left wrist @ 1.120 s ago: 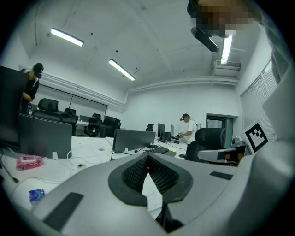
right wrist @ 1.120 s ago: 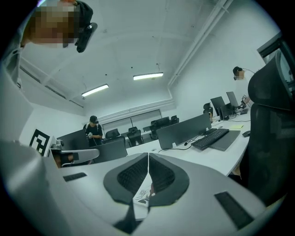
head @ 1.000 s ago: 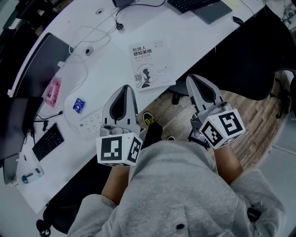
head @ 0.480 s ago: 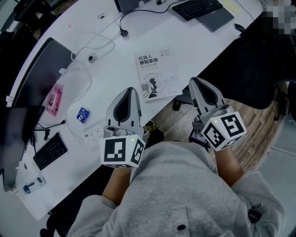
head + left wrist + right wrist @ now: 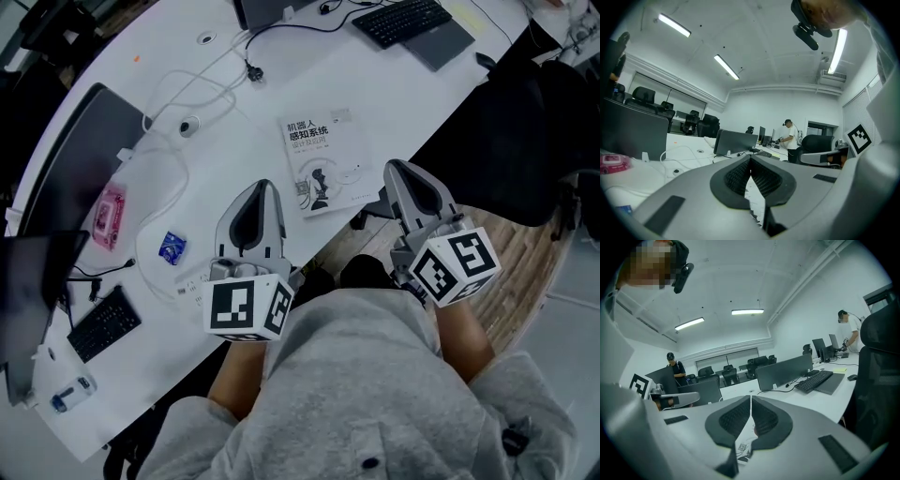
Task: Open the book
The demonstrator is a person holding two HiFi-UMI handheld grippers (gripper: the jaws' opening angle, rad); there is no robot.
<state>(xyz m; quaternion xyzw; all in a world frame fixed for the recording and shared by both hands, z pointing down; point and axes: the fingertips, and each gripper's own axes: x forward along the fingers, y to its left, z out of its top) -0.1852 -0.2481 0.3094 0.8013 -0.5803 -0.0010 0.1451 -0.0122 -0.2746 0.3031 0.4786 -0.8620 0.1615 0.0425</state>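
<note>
Nearest the camera is the person's grey sweatshirt [image 5: 356,394], and both forearms reach forward out of it. Each hand carries a white cube with black square markers, the left cube [image 5: 248,307] and the right cube [image 5: 455,265], and beyond each cube a grey tool points away from the body. The left tool [image 5: 261,185] has its ribbed black pads pressed together at the tips with nothing caught between them, as its own view shows [image 5: 750,157]. The right tool [image 5: 751,397] is the same, pads together and empty; in the head view it [image 5: 398,164] sits over the front edge of the curved white bench [image 5: 403,84], with brown wooden floor [image 5: 525,253] below it.

Just ahead, between the lines of the two tools, the white paperback book with dark printed characters on its cover [image 5: 323,164] lies flat and closed, cover up, close to the bench's front edge. Neither tool touches it.

Left of the left tool lie a white power strip [image 5: 192,281], a small blue packet [image 5: 171,247] and a pink packet [image 5: 109,216], with a black keyboard [image 5: 105,323] nearer the left edge. A white cable [image 5: 178,159] loops across the bench beyond them. A black office chair [image 5: 506,141] stands to the right. Farthest off, a second black keyboard [image 5: 401,19] rests beside a grey pad [image 5: 441,42]
</note>
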